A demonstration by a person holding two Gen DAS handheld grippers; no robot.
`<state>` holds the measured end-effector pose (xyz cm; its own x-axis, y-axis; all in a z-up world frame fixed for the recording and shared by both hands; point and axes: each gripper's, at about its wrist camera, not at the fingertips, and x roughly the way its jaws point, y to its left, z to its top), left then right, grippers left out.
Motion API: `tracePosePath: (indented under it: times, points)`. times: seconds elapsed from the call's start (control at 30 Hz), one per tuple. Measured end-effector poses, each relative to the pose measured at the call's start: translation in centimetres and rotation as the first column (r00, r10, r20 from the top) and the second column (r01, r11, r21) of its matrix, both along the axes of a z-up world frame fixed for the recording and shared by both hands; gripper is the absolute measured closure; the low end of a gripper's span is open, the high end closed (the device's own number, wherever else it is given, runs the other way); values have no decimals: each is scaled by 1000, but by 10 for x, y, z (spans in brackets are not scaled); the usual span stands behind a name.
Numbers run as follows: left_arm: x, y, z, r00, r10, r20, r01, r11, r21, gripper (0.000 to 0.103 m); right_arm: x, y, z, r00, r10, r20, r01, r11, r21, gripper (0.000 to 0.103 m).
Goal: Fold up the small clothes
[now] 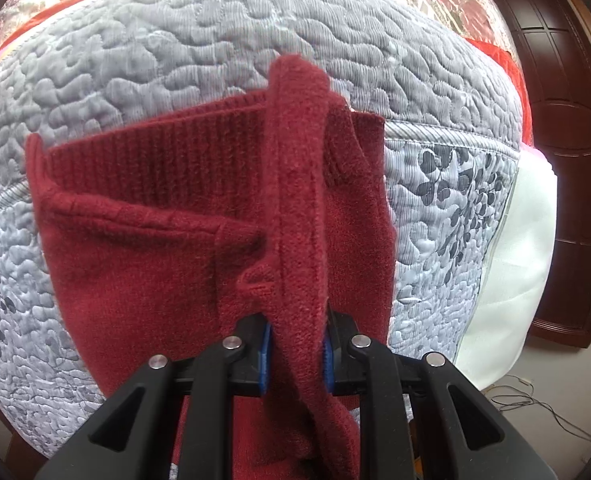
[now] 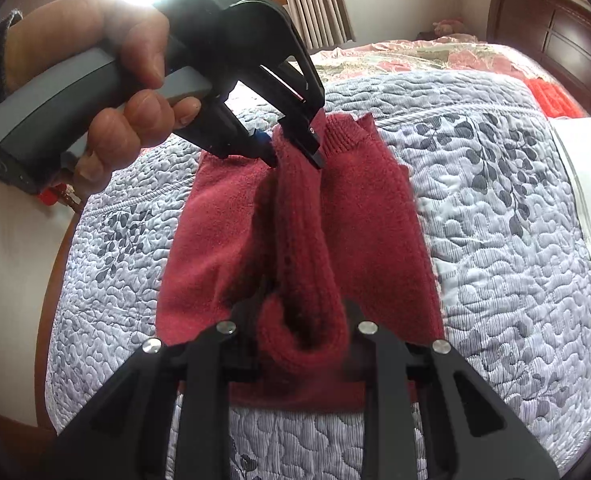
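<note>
Lay spread flat on a grey quilted bedspread (image 2: 495,220) with a dark leaf print, the dark red knitted wool garment (image 2: 375,216), its ribbed hem (image 1: 167,160) ahead of the left tongs (image 1: 297,356). Pinched between those left tongs, blue pads (image 1: 266,360) pressed against either side, a raised ridge of the same red knit, running forward and up from the fingertips (a thick fold, lifted clear of the flat part). Seen in the right wrist view, the left tongs (image 2: 295,152) came down from the upper left, gripped by a person's hand (image 2: 107,92) around a grey handle, and closed on the far end of the ridge. Nearer, clamped in the right tongs (image 2: 301,340), the rolled near end of that fold, bulging between the black fingers. To the right of the bedspread, a white sheet (image 1: 515,264); farther off, dark wooden furniture (image 1: 567,120).
</note>
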<state>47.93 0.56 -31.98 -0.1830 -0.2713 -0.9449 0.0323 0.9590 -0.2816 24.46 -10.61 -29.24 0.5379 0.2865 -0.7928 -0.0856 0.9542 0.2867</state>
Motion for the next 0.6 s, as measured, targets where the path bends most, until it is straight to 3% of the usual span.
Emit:
tracePosePath:
  times: [0.23,0.37,0.43,0.57,0.6]
  points:
    - [-2,-20,-14,999,-30,12,29,998,49,77,4,-29,-27,999,-1,-41,6,993,120,80]
    - [-2,-28,-13,1000,-17,25,17,1000,12,52,8,-52,-44,996,-9,-92,35,958,283,79]
    - [-4,-33,-6,998,-29,47,30,999,-14,50,8,-63,-52,993,-4,-115,43,940,337,75]
    - [-13,-26,25,992,-17,123,35,988,-151,41,5,-91,-71,981,5,-194,82,893,442,45]
    - [-19,-20,36,989,-16,148,44,981,-190,38,3,-100,-74,978,6,-207,92,883,460,45]
